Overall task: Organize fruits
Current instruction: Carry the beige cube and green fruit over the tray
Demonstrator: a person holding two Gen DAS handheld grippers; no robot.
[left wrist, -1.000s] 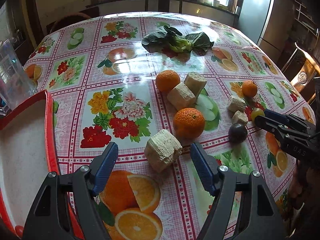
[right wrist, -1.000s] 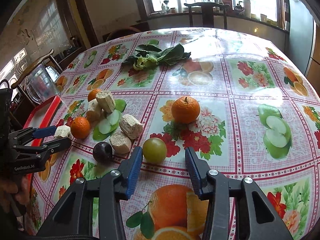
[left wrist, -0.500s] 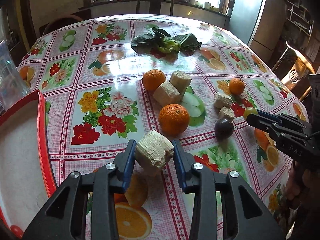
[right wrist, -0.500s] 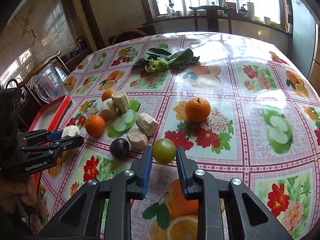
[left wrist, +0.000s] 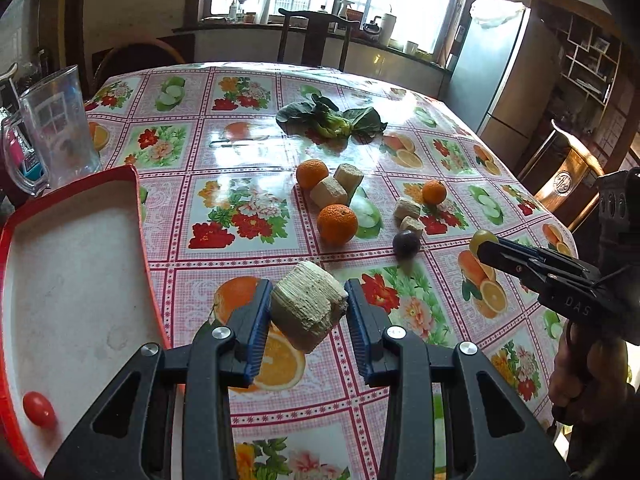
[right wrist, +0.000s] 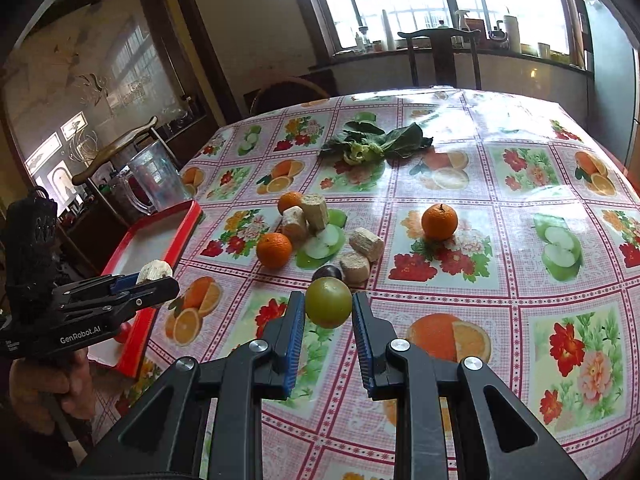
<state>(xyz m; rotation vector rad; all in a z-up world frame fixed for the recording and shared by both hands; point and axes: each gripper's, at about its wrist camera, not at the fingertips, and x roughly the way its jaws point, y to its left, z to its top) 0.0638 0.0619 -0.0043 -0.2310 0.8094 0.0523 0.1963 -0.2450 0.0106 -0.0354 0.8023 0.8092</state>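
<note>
Both hand-held tools carry a piece of produce above the round table, so the step in hand appears to be the carry from pickup to drop-off. The left gripper (left wrist: pixel 306 320) is clamped on a pale, fibrous, peeled chunk of sugarcane (left wrist: pixel 308 310), held clear of the cloth just beside the right edge of the red-rimmed white tray (left wrist: pixel 140 216). The right gripper (right wrist: pixel 328 316) is clamped on a round green plum-like fruit (right wrist: pixel 329 302), held above the near part of the table. The next move probably calls for swinging each load over the tray at the table's left edge and releasing it there; one small red tomato (left wrist: pixel 39 410) already lies in the tray's near corner. Toward the middle remain three oranges, more cane chunks and a dark plum (left wrist: pixel 406 244), with leafy greens (left wrist: pixel 332 120) nearer the far edge. The glossy oilcloth (right wrist: pixel 520 184) shows printed fruit and flowers. A clear plastic jug (left wrist: pixel 60 124) stands behind the tray; a dark chair and bright windows lie beyond.
</note>
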